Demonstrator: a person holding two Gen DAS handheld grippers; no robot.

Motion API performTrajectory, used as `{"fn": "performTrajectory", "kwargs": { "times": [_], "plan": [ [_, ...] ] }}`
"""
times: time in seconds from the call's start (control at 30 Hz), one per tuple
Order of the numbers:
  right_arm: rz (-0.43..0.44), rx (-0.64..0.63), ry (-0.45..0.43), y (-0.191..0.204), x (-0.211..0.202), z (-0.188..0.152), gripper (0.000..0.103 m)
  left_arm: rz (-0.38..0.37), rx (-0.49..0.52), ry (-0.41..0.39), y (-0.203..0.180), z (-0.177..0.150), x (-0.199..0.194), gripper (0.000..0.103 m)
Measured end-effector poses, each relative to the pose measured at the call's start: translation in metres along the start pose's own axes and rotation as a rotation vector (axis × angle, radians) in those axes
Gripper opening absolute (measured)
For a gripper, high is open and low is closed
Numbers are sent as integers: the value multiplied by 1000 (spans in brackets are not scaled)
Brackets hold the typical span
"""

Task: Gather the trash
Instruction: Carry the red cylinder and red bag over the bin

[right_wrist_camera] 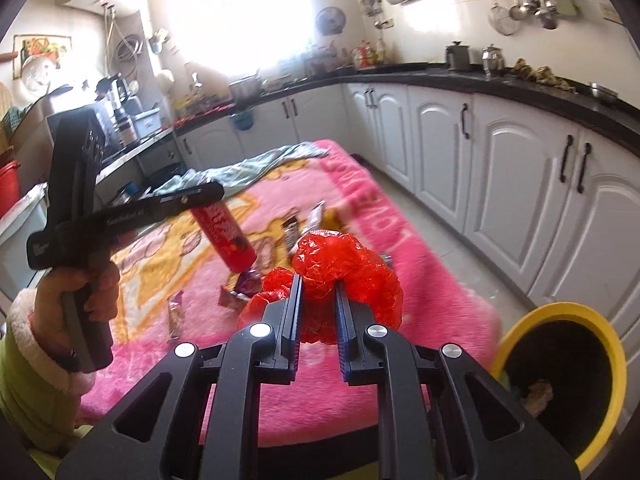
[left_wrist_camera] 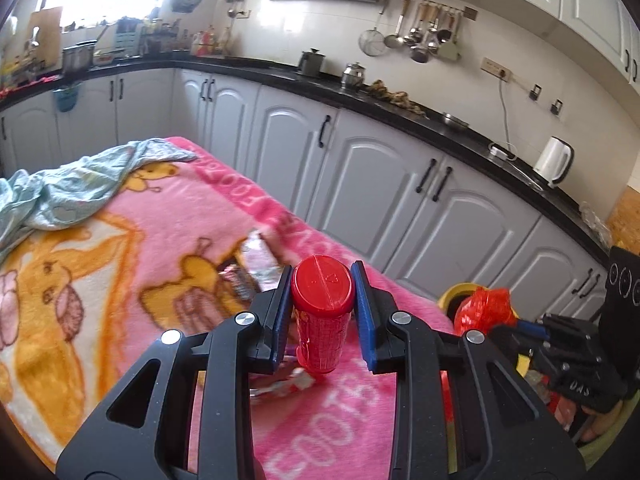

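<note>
My left gripper (left_wrist_camera: pixel 322 280) is shut on a red plastic tube container (left_wrist_camera: pixel 322 312) and holds it above the pink blanket (left_wrist_camera: pixel 160 240). In the right wrist view the tube (right_wrist_camera: pixel 224 236) hangs tilted from the left gripper. My right gripper (right_wrist_camera: pixel 318 292) is shut on a crumpled red plastic bag (right_wrist_camera: pixel 348 276); the bag also shows in the left wrist view (left_wrist_camera: pixel 484 308). Several snack wrappers (right_wrist_camera: pixel 296 228) lie on the blanket, also seen in the left wrist view (left_wrist_camera: pixel 248 268). A yellow-rimmed bin (right_wrist_camera: pixel 560 380) stands at the lower right, beside the blanket.
A light green cloth (left_wrist_camera: pixel 72 188) lies crumpled at the blanket's far end. White kitchen cabinets (left_wrist_camera: pixel 400 184) under a black counter run along the right side. A white kettle (left_wrist_camera: pixel 554 162) stands on the counter. A tiled floor strip (right_wrist_camera: pixel 432 220) separates blanket and cabinets.
</note>
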State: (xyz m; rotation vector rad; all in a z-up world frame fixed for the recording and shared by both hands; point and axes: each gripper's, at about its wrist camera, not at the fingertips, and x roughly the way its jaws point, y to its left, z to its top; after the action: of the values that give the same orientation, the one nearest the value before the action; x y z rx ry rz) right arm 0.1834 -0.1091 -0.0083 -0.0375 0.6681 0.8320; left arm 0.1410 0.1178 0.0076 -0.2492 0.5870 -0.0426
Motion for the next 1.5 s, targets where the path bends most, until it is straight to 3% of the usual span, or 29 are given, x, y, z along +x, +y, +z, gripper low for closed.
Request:
{"fn": "performTrajectory", "kwargs": {
  "times": [1.03, 1.5],
  "plan": [
    [-337, 201, -214, -129, -138, -29, 14, -233, 196, 31, -162, 0, 49, 22],
    [-479, 256, -224, -169, -160, -50, 15, -344, 238, 86, -229, -14, 90, 22]
  ]
}}
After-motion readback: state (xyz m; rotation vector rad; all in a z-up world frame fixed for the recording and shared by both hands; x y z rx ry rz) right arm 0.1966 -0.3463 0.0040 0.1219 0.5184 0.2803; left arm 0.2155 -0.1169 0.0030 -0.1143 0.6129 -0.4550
